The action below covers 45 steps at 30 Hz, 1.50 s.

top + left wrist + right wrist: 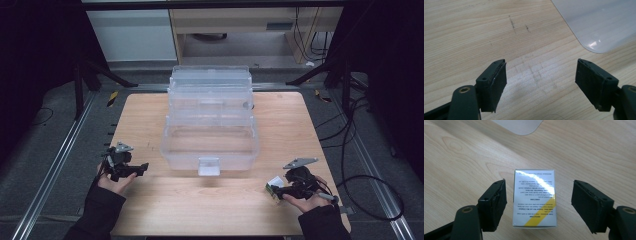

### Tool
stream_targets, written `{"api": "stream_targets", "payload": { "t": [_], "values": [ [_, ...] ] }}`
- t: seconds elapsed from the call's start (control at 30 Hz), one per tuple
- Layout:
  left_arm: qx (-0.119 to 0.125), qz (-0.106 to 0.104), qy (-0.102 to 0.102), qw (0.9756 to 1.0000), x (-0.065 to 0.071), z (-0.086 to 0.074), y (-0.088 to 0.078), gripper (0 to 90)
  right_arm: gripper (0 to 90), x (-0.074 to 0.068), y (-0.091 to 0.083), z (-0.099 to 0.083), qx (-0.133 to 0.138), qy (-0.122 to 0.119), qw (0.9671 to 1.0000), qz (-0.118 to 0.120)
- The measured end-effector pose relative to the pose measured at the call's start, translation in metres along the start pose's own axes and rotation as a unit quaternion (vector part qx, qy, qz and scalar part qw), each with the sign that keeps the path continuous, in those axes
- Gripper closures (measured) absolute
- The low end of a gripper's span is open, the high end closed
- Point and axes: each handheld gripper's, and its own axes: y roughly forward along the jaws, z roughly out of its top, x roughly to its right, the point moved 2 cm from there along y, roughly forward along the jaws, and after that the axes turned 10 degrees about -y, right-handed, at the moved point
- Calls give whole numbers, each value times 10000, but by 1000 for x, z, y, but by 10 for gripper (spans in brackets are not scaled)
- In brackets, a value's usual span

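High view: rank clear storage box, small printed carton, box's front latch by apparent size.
1. clear storage box, by far the largest.
2. front latch and small printed carton: they look alike; the right gripper hides part of the carton, so no ranking.

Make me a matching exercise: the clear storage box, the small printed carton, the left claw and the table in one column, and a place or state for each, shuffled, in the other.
Things
1. clear plastic tiered storage box
2. small printed carton
3. left claw
4. wooden table

Places or states
A. open over bare wood, nothing between the jaws
B. lies between the open jaws of the right claw, untouched by either pad
C. carries everything else
D. stands opened out at the middle of the table, its trays empty

Pairs: 1-D, 2-B, 3-A, 4-C
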Motion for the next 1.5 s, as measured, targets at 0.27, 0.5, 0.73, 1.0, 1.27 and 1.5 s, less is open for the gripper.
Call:
{"api": "stream_targets", "payload": {
  "t": [0.27,0.5,0.73,1.0,1.27,1.5],
  "values": [
    [-26,16,45,10000,0,0,0,245,304,-2,13,-5,-334,-41,9994,78],
    [-61,28,35,10000,0,0,1,245,317,-4,22,-7,-568,-102,9983,100],
    [-94,33,54,9999,0,-1,3,245,353,-5,29,-7,-807,-151,9966,106],
    [-109,38,76,9999,0,-1,3,246,436,-6,33,-5,-948,-211,9951,174],
    [-93,15,67,9999,1,0,3,246,450,0,28,-4,-896,-153,9958,108],
    [-70,-8,83,9999,2,0,2,258,449,27,17,-16,-816,326,9956,-312]
  ]
}}
